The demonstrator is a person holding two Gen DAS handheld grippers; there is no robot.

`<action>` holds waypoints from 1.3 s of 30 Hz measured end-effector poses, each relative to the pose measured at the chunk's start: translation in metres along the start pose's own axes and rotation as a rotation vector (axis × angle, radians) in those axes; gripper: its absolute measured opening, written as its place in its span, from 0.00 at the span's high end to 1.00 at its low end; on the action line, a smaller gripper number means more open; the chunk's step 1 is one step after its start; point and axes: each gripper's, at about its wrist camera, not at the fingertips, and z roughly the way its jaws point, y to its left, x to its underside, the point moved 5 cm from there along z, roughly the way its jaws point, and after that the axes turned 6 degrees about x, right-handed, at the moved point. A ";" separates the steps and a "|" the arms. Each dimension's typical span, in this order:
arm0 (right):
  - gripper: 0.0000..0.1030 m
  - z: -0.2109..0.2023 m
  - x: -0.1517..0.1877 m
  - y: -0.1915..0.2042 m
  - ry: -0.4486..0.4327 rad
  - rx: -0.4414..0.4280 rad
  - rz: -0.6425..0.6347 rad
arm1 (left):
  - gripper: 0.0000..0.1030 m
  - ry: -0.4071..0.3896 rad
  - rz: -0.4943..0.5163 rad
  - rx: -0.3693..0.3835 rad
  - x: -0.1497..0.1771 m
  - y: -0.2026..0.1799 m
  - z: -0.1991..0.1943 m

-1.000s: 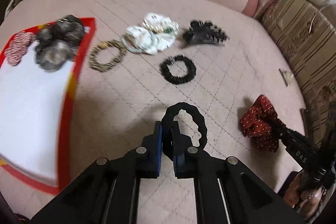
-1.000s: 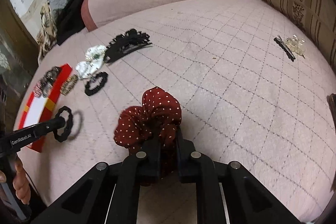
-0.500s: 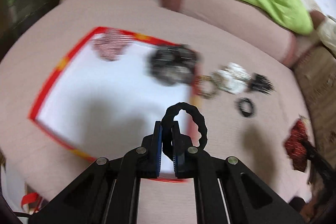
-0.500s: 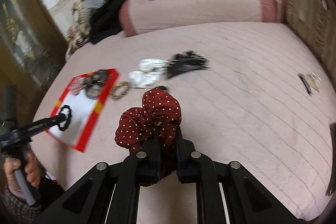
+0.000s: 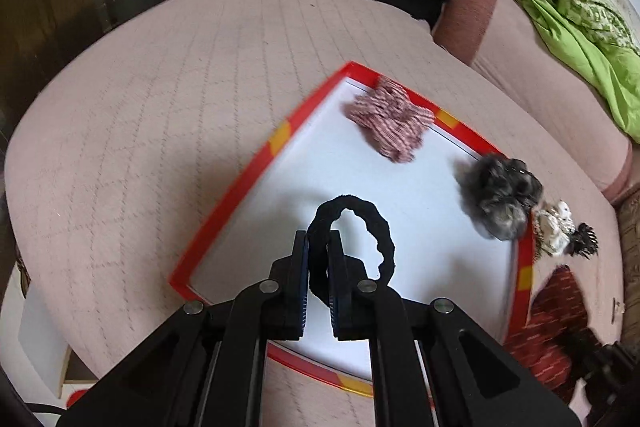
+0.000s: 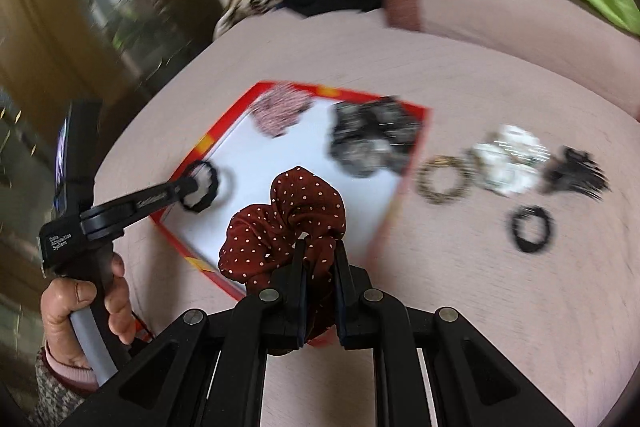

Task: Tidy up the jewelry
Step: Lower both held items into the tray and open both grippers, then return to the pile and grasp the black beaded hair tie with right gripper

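Observation:
My left gripper point(image 5: 318, 245) is shut on a black scrunchie point(image 5: 372, 223) and holds it over the near part of the red-rimmed white tray point(image 5: 240, 183). The tray holds a red-and-white striped scrunchie point(image 5: 390, 123) and a grey furry scrunchie point(image 5: 498, 193). My right gripper point(image 6: 318, 251) is shut on a dark red polka-dot scrunchie point(image 6: 288, 219) above the tray's point(image 6: 192, 155) near edge. In the right wrist view the left gripper point(image 6: 192, 185) holds the black scrunchie point(image 6: 204, 187) over the tray's left side.
On the pink quilted bed point(image 6: 500, 287) right of the tray lie a gold-brown band point(image 6: 442, 179), a white scrunchie point(image 6: 508, 163), a black claw clip point(image 6: 576, 171) and a black band point(image 6: 532, 229). A bolster point(image 5: 540, 67) and green cloth point(image 5: 580, 27) lie behind.
Both grippers have swung left with their scrunchies. The left one now hangs over the tray's near part, and the right one has reached the tray's near edge.

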 end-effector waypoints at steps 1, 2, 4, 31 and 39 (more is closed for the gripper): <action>0.88 0.011 0.000 0.013 0.016 0.002 -0.030 | 0.92 -0.002 0.000 -0.006 0.000 0.002 0.000; 0.88 0.019 0.001 0.021 0.028 0.006 -0.052 | 0.92 -0.002 -0.004 -0.009 0.000 0.005 0.000; 0.88 0.035 0.007 0.033 0.052 0.012 -0.089 | 0.92 -0.002 -0.021 -0.008 -0.001 0.011 0.001; 0.43 -0.035 0.044 -0.006 -0.061 0.036 -0.049 | 0.51 -0.160 -0.049 0.069 0.010 -0.013 -0.054; 0.42 -0.074 0.083 -0.103 -0.097 0.114 0.116 | 0.50 -0.153 0.073 0.104 0.028 -0.066 -0.091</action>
